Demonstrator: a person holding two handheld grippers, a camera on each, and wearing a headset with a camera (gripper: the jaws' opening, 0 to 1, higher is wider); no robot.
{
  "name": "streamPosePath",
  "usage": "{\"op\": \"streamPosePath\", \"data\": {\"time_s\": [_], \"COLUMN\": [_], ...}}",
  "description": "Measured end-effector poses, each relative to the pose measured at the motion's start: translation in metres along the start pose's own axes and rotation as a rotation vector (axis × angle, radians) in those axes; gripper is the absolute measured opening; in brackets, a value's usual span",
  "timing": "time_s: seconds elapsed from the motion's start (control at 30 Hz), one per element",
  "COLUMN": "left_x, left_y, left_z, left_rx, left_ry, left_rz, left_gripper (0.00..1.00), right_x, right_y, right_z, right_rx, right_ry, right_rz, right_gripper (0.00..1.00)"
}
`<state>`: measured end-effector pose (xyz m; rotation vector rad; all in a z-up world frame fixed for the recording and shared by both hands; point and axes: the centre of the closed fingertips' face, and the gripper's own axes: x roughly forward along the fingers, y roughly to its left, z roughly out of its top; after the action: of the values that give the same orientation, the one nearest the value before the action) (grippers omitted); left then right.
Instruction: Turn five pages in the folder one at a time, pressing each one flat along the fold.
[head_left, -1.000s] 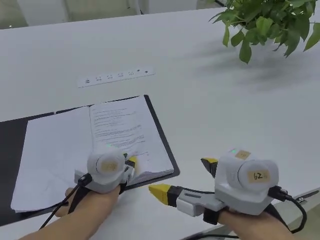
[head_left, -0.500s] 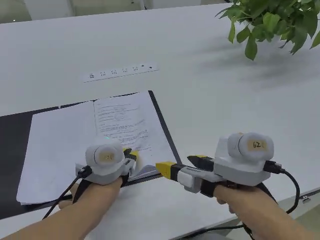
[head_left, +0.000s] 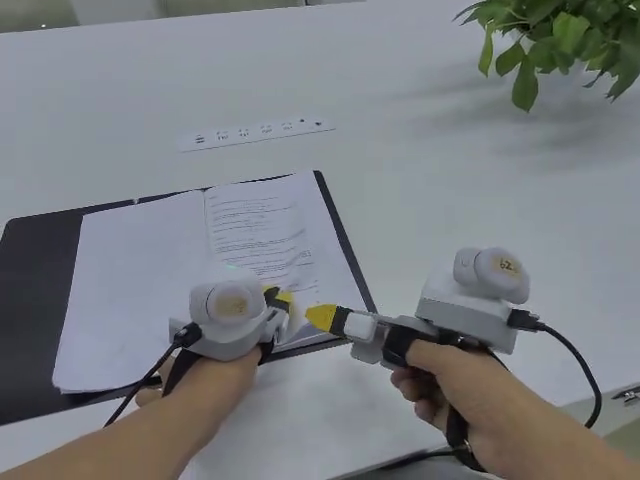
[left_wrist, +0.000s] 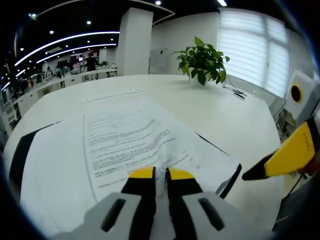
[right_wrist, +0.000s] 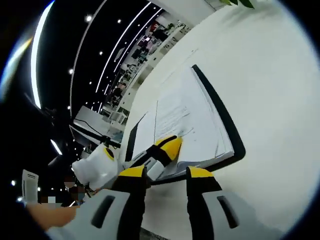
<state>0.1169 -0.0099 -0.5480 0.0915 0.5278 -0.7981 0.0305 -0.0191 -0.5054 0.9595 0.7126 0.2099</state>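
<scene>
An open black folder (head_left: 28, 262) lies on the white table with its white pages (head_left: 250, 240) spread flat; the right page is printed. My left gripper (head_left: 281, 300) rests on that page's near right corner, jaws shut with the tips on the paper (left_wrist: 160, 174). Whether it pinches a sheet is unclear. My right gripper (head_left: 326, 318) comes in from the right, level with the table, open (right_wrist: 165, 172), its tips just off the folder's near right corner (right_wrist: 227, 142). The right gripper's yellow jaw (left_wrist: 292, 155) appears at the edge of the left gripper view.
A flush socket strip (head_left: 258, 132) sits in the table beyond the folder. A potted plant (head_left: 560, 35) stands at the far right. The table's near edge (head_left: 620, 395) runs just behind my right hand. Bare tabletop lies right of the folder.
My right gripper has moved left and forward, from beside the folder to its near right corner, close to the left gripper. The left gripper has stayed on the page corner.
</scene>
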Motion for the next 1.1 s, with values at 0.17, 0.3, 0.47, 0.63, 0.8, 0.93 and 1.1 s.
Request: {"op": "streamPosePath", "data": {"time_s": [0.17, 0.3, 0.47, 0.63, 0.8, 0.93, 1.1], "left_x": [0.000, 0.000, 0.000, 0.000, 0.000, 0.000, 0.000], "left_y": [0.000, 0.000, 0.000, 0.000, 0.000, 0.000, 0.000], "left_z": [0.000, -0.001, 0.000, 0.000, 0.000, 0.000, 0.000], "left_rx": [-0.001, -0.004, -0.008, -0.006, -0.009, -0.010, -0.012], "left_ry": [-0.001, -0.001, -0.002, -0.002, -0.002, -0.001, -0.002], "left_rz": [-0.003, -0.004, -0.003, -0.005, -0.005, -0.005, -0.005], "left_gripper": [0.07, 0.07, 0.07, 0.07, 0.07, 0.07, 0.07], "right_x": [0.008, 0.011, 0.014, 0.018, 0.019, 0.022, 0.026], "right_y": [-0.003, -0.009, -0.010, -0.012, -0.014, -0.017, -0.027], "right_z": [0.003, 0.007, 0.006, 0.007, 0.009, 0.010, 0.010], "right_rx": [0.206, 0.326, 0.383, 0.428, 0.463, 0.483, 0.508], "right_ry": [-0.048, -0.081, -0.086, -0.100, -0.113, -0.112, -0.128], "right_rz": [0.029, 0.037, 0.038, 0.036, 0.034, 0.026, -0.011], "right_gripper": [0.28, 0.27, 0.25, 0.23, 0.19, 0.18, 0.09]}}
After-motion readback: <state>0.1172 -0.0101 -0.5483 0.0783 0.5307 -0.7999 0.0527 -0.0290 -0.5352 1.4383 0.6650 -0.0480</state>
